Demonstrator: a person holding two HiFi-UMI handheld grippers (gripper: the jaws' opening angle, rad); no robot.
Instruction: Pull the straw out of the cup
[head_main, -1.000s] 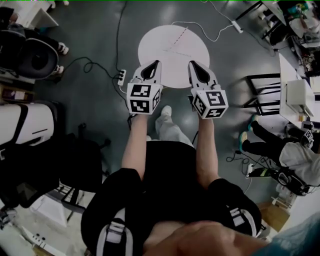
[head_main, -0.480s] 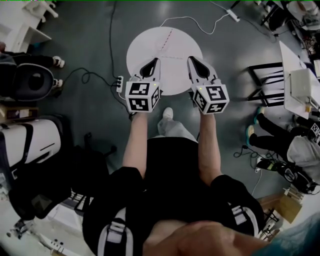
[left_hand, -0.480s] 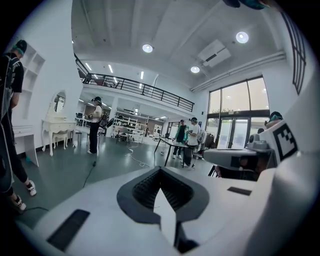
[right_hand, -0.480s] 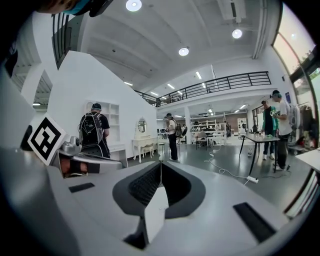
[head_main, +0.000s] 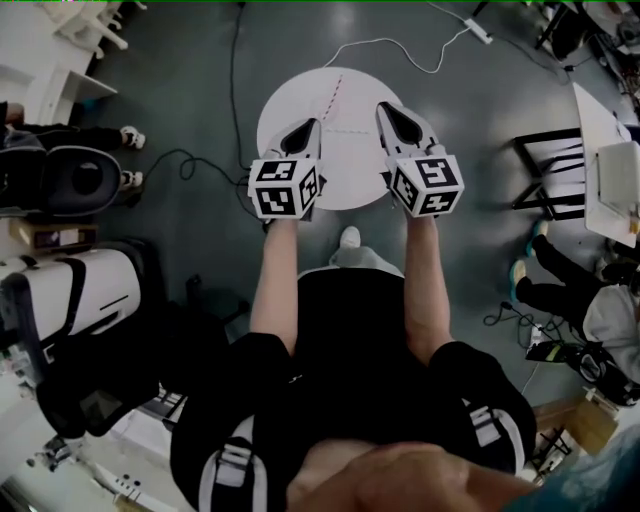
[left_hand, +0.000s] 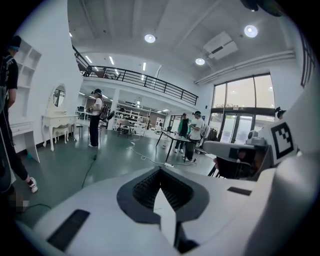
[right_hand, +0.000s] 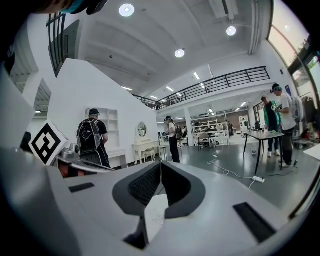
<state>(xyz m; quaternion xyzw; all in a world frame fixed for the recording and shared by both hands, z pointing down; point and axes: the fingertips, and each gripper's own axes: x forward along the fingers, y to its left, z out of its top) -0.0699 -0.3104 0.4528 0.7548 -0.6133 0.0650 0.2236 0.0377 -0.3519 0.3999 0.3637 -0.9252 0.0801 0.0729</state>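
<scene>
We find neither the cup nor the straw in any view, so their place cannot be stated. The left gripper (head_main: 312, 124) and the right gripper (head_main: 384, 107) are held side by side, apart from each other, over the near half of a round white table (head_main: 340, 85). The table's visible top is bare. In the left gripper view the left gripper (left_hand: 160, 169) has its jaws together at the tips, with nothing clamped. The right gripper (right_hand: 161, 162) shows the same in its own view. A white cable (head_main: 395, 45) runs across the grey floor beyond the table. A white dressing table (left_hand: 56, 122) stands far left, and a dark table (right_hand: 264, 134) far right.
</scene>
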